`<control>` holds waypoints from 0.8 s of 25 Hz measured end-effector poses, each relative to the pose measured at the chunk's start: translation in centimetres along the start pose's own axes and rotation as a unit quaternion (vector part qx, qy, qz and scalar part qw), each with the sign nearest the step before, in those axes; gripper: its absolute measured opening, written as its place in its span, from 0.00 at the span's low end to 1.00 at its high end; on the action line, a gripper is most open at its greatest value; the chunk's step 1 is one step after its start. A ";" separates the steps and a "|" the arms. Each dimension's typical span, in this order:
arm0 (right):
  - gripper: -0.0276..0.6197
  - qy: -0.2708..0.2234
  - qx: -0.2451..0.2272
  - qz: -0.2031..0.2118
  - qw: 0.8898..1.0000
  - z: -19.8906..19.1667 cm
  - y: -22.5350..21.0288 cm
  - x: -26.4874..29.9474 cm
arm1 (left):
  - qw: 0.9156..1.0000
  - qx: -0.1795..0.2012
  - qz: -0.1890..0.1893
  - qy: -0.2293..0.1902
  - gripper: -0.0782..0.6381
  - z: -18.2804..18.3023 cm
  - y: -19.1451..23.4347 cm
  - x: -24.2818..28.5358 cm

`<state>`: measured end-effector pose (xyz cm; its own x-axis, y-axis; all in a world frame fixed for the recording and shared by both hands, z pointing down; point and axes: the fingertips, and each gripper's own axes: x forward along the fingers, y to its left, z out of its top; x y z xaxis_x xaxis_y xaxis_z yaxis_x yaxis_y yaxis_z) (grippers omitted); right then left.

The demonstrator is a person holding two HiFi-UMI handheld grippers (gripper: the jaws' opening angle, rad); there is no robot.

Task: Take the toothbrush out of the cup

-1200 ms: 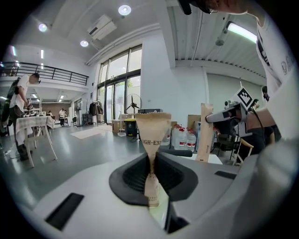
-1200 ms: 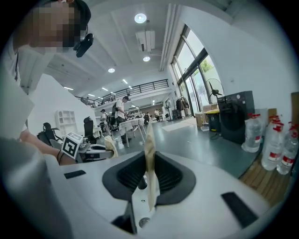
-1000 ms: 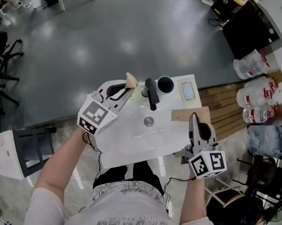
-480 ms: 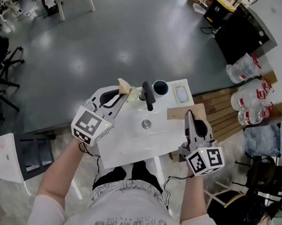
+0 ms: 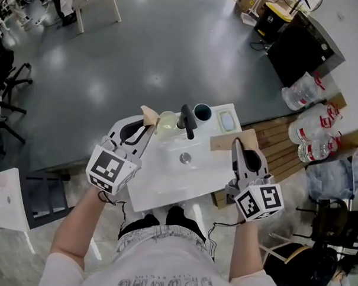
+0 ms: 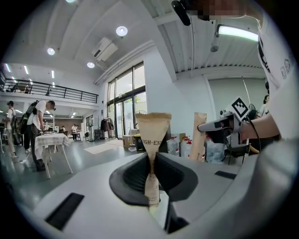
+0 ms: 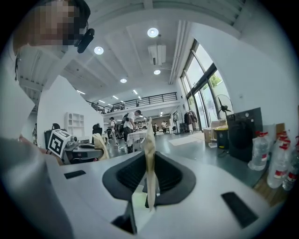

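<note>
Our left gripper [image 5: 148, 122] is pinched shut on a tan paper scrap [image 6: 153, 133]. Just right of the faucet [image 5: 187, 121], the dark cup [image 5: 202, 112] stands at the back of the sink [image 5: 165, 189]. We see no toothbrush in it. One would likely be light and stiff, so grip its handle. Our right gripper [image 5: 234, 146] clamps a paper strip [image 7: 149, 149]. Only the head view shows the cup, and only the gripper views show both pinches.

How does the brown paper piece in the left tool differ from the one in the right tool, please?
The left piece, in the left tool, is pinched so it flares wide above the jaws and shows print; the right piece, in the right tool, is a flat sheet, edge-on in that tool's view. In the head view the left piece looks a small wedge, the right piece a broader rectangle. Both are brown paper clamped between jaws.
</note>
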<state>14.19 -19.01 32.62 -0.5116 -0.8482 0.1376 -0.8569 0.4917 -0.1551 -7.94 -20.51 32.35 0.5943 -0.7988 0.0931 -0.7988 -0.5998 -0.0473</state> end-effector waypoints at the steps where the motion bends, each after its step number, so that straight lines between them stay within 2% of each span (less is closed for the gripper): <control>1: 0.14 -0.002 -0.002 0.003 1.000 0.2 0.3 -0.1 | 1.000 0.000 0.004 -0.001 0.17 0.1 -0.1 -0.4; 7: 0.14 -0.007 -0.010 0.021 1.000 1.1 2.1 -0.2 | 0.999 -0.021 0.030 -0.009 0.17 0.7 -0.2 -3.1; 20: 0.14 0.005 -0.015 0.069 0.997 -0.1 7.1 0.5 | 0.993 -0.049 0.102 -0.021 0.17 0.3 1.1 -9.2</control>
<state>7.84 -15.91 31.66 -0.6257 -0.7698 0.1262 -0.7794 0.6100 -0.1431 -14.25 -13.82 31.11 0.4213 -0.9055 0.0505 -0.9069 -0.4199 0.0356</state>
